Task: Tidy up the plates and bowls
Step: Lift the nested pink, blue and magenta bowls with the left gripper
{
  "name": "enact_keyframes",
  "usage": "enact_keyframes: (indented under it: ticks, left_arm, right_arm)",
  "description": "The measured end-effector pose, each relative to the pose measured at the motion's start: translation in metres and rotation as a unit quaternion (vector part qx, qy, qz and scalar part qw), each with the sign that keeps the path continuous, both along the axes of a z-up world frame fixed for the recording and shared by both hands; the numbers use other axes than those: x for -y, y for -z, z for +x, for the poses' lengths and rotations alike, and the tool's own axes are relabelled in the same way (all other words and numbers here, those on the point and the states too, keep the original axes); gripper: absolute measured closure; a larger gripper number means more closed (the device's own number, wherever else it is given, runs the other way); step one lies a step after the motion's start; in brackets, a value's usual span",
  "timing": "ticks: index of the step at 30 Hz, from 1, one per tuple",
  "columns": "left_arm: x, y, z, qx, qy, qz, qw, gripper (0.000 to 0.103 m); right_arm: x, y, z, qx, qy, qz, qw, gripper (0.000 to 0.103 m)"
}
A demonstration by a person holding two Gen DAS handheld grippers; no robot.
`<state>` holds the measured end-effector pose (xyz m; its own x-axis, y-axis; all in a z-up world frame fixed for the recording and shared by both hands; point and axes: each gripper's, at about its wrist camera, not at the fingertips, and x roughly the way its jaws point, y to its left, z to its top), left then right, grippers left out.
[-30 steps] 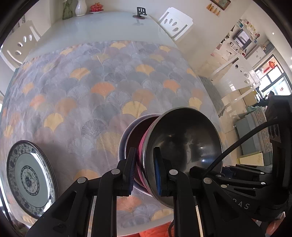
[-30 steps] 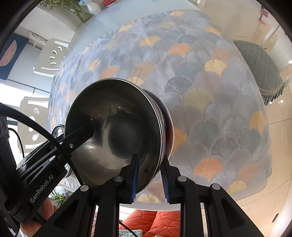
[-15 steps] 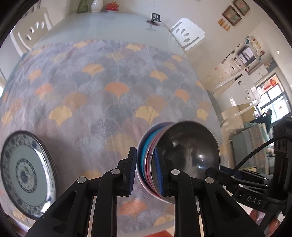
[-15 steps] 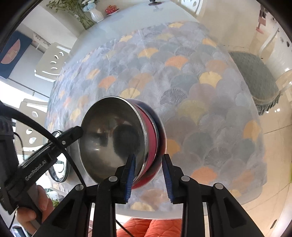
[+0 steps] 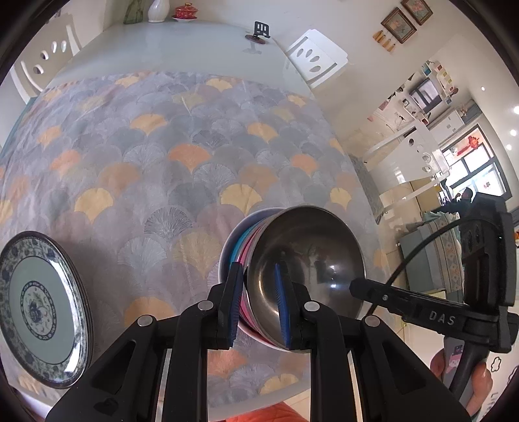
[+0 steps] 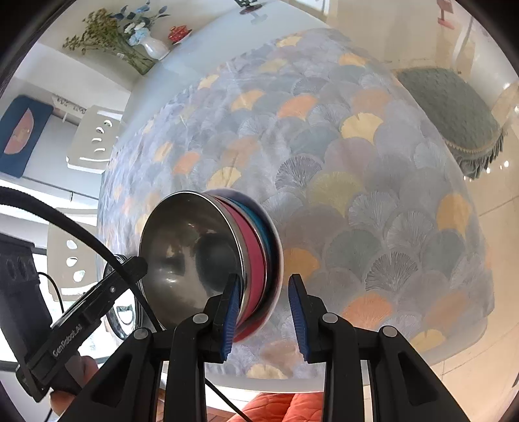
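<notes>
A stack of nested bowls point(image 5: 259, 256) sits near the front edge of the table: a steel bowl point(image 5: 308, 259) on top, then pink, teal and white ones. It also shows in the right wrist view point(image 6: 214, 259). My left gripper point(image 5: 258, 303) straddles the stack's left rim, its jaws slightly apart and loose on it. My right gripper point(image 6: 264, 313) is open around the right rim, with a gap on the outer side. A blue-patterned plate point(image 5: 39, 308) lies at the front left.
The table carries a fan-patterned cloth point(image 5: 162, 155). A vase point(image 6: 152, 48), a red lidded pot point(image 5: 185, 11) and a small black stand point(image 5: 259, 32) stand at the far end. White chairs point(image 5: 316, 61) surround the table. An orange cushion point(image 6: 285, 405) lies below the front edge.
Both grippers have drawn back and risen, so the stack looks smaller. My right gripper's jaws have opened wider off the rim. The left jaws have also spread a little.
</notes>
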<state>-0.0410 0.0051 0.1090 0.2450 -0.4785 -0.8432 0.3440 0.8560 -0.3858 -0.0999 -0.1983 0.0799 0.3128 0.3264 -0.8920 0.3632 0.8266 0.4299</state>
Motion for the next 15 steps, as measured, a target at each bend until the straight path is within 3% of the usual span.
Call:
enact_keyframes:
  ticks: [4, 5, 8, 15]
  left_arm:
    - [-0.004, -0.007, -0.007, 0.004, 0.008, -0.016, 0.9998, 0.083]
    - [-0.004, -0.011, -0.01, 0.011, 0.014, -0.022, 0.9996, 0.073]
    - [-0.006, -0.021, -0.022, 0.027, 0.014, -0.051, 0.9983, 0.059]
    - [-0.009, -0.043, -0.033, 0.041, -0.01, -0.077, 0.9962, 0.058]
  right_arm:
    - [0.0, -0.001, -0.003, 0.001, -0.001, -0.003, 1.0, 0.074]
    - [0.0, -0.002, -0.003, 0.002, 0.0, -0.002, 1.0, 0.074]
    - [0.001, -0.013, -0.007, 0.014, 0.0, -0.006, 1.0, 0.074]
    - [-0.005, -0.065, -0.017, 0.08, -0.008, -0.045, 0.996, 0.074]
